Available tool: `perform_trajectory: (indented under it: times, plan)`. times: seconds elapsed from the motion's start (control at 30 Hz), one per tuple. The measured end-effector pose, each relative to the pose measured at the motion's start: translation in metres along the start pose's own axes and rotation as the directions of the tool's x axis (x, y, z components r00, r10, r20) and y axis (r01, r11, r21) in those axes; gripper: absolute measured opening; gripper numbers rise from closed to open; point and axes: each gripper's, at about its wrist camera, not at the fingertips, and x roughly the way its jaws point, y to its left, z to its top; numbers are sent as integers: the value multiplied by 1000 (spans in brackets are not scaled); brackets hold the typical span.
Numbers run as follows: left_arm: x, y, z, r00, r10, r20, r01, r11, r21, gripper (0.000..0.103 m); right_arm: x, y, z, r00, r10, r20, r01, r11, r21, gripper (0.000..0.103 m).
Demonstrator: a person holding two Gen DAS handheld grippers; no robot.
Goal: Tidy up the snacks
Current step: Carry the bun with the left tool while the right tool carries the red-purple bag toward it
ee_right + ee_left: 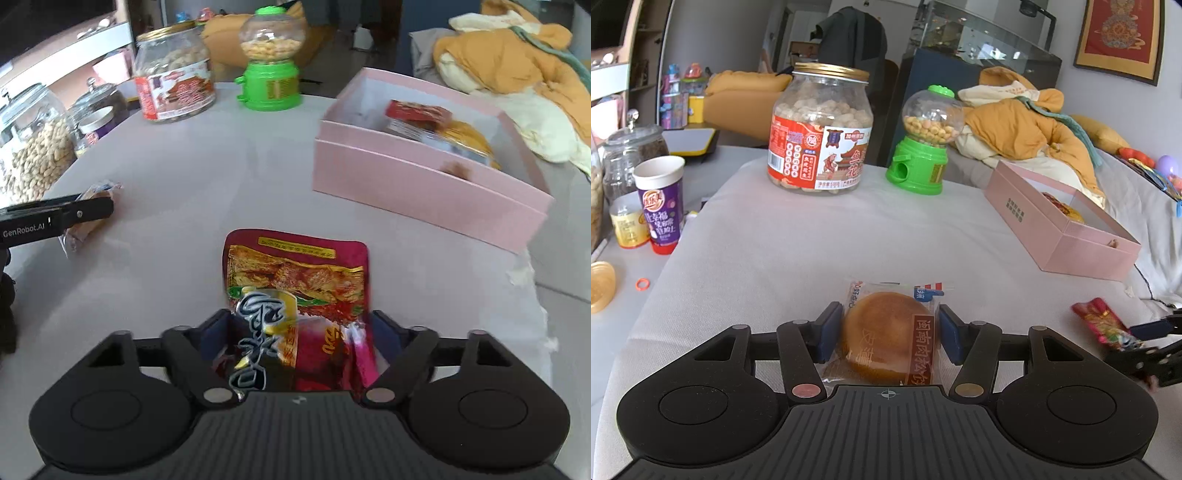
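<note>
Your white cloth-covered table fills both views. In the right wrist view, the long pink cardboard box lies open at the upper right, with a red packet and a golden wrapped cake inside it. At the top of the left wrist view stands the clear plastic jar with a gold lid and red label, and just right of it the green toy candy dispenser with a clear globe. At the left edge sits the purple paper cup, in front of a glass jar.

Now your grippers. Your left gripper has its blue pads pressed on both sides of the round golden pastry in a clear wrapper, low in the centre of that view, resting on the cloth. Your right gripper straddles the red foil snack packet, low in the centre of its own view. The picture is blurred there, and the pads sit right at the packet's edges; I cannot tell whether they are pressing it.
</note>
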Motion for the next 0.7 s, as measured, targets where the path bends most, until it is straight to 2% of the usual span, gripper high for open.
perform_trajectory:
  times: [0.07, 0.2, 0.3, 0.4, 0.47, 0.6, 0.7]
  plan:
    - [0, 0, 0, 1000, 1, 0, -1, 1000, 2, 61, -8, -5, -3, 1000, -6, 10, 6, 1000, 16, 71]
    - [0, 0, 0, 1000, 3, 0, -3, 1000, 4, 61, -18, -14, -14, 1000, -20, 24, 19, 1000, 17, 70]
    - [0, 0, 0, 1000, 3, 0, -3, 1000, 4, 61, -18, -20, -21, 1000, 4, 17, -4, 1000, 17, 81]
    - [0, 0, 0, 1000, 4, 0, -4, 1000, 6, 61, -19, -29, -26, 998, 50, 29, -52, 996, 71, 86]
    - [-1, -3, 0, 1000, 2, -3, -2, 1000, 15, 61, -17, -33, -25, 998, 50, 41, -54, 992, 113, 88]
    - [-11, -17, -4, 998, -56, -9, 56, 998, 0, 60, -10, -25, -21, 999, -8, 36, 4, 995, 104, 94]
    - [-20, -40, -6, 994, -109, -16, 109, 994, 26, 60, -7, -17, -22, 998, -49, 43, 46, 996, 79, 96]
